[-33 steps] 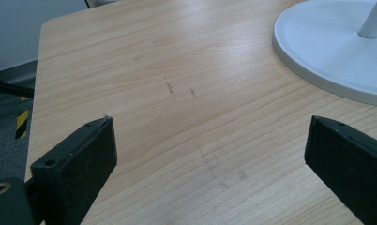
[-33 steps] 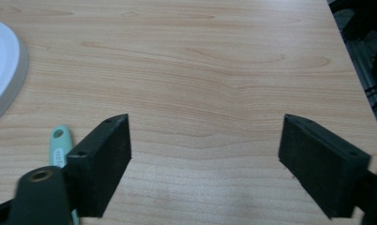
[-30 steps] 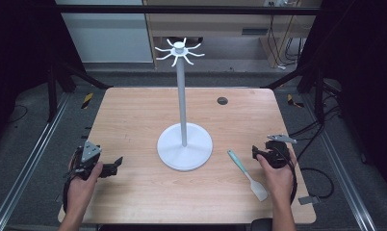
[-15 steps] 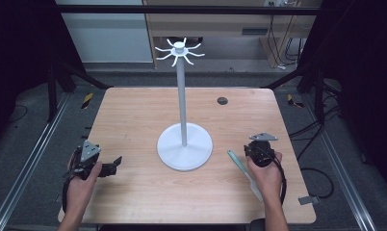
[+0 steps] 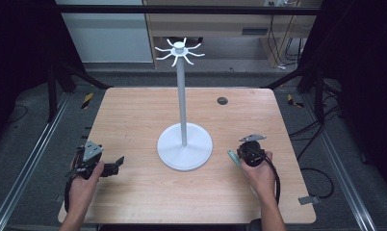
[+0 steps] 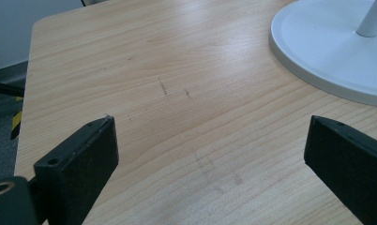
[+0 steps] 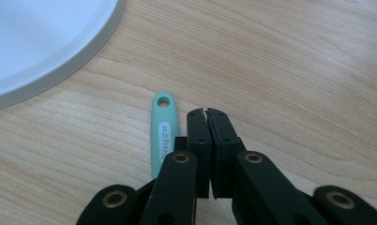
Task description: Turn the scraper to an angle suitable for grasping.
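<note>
Right gripper [image 7: 206, 115] sitting with jaws pressed together and holding nothing, having just been closing.
In the right gripper view, the mint-green spatula handle [image 7: 163, 133] is lying on the table [image 7: 294, 61] just left of the jaws, at centre frame. In the high view, the left gripper [image 5: 115, 163] is resting at lower left, jaws standing wide apart and empty; the white stand [image 5: 184, 144] is occupying the centre.

We see a light wooden table [image 5: 134, 120] with fine straight grain, smooth and faintly satin. The white round-based stand [image 5: 184, 151] looks like painted metal, matt with a soft sheen. The mint-green spatula handle [image 7: 163, 136] reads as smooth, slightly glossy plastic or silicone. The fingers [image 6: 79, 164] of the black grippers appear matt, hard plastic.
</note>
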### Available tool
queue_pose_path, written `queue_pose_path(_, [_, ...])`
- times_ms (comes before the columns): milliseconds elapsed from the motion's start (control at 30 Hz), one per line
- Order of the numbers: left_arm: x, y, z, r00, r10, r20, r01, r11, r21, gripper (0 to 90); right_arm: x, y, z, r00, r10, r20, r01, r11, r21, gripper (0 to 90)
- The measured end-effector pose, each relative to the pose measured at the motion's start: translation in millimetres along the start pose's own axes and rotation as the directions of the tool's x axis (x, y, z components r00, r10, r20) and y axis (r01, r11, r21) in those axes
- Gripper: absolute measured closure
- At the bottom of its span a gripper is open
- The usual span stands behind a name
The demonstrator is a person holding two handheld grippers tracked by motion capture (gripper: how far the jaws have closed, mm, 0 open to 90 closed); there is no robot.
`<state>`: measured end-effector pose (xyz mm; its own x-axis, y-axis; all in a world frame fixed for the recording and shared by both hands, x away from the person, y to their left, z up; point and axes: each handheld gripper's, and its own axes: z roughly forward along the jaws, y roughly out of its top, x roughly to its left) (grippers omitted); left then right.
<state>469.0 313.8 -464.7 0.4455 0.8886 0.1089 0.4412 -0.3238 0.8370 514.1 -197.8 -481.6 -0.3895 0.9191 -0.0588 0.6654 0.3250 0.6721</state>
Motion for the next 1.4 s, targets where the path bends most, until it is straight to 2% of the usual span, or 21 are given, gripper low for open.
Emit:
queue_pose_path(200, [-0.1, 0.2, -1.6, 1.0, 0.001, -0.001, -0.001, 1.0, -0.003, 3.0, 2.1, -0.3, 0.5, 0.9997, -0.011, -0.023, 0.011, 1.0, 0.008, 89.0])
queue_pose_path(233, [-0.2, 0.1, -1.5, 1.0, 0.003, -0.001, -0.003, 1.0, -0.003, 3.0, 3.2, -0.4, 0.6, 0.9995, -0.024, -0.022, 0.024, 1.0, 0.01, 89.2])
queue_pose_path(567, [0.1, 0.3, -0.6, 1.0, 0.005, 0.005, -0.005, 1.0, 0.001, 3.0, 5.5, -0.3, 6.0, 0.9991, -0.038, -0.017, 0.039, 0.998, 0.042, 90.0])
queue_pose_path(733, [1.2, 0.1, -2.0, 1.0, 0.0, 0.002, 0.0, 1.0, -0.001, 3.0, 5.3, -0.4, 5.9, 0.9987, -0.045, -0.023, 0.045, 0.998, 0.039, 90.0])
queue_pose_path(833, [1.4, 0.1, -2.4, 1.0, -0.001, 0.003, 0.002, 1.0, -0.004, 3.0, 5.9, -0.4, 5.4, 0.9975, -0.037, -0.061, 0.04, 0.998, 0.04, 90.0])
queue_pose_path(1067, [1.6, 0.1, -2.3, 1.0, -0.002, 0.004, 0.002, 1.0, -0.004, 3.0, 16.0, 0.6, 4.8, 0.9905, -0.081, -0.111, 0.086, 0.995, 0.042, 90.0])
queue_pose_path(1100, [1.5, 0.0, -2.3, 1.0, -0.002, 0.004, 0.002, 1.0, -0.004, 3.0, 19.6, 0.3, 4.1, 0.9876, -0.088, -0.13, 0.095, 0.995, 0.044, 90.0])
queue_pose_path(1400, [1.2, -0.7, -2.1, 1.0, -0.001, 0.006, 0.001, 1.0, 0.0, 3.0, 28.2, -1.9, 1.0, 0.9778, -0.114, -0.176, 0.123, 0.992, 0.041, 90.0])
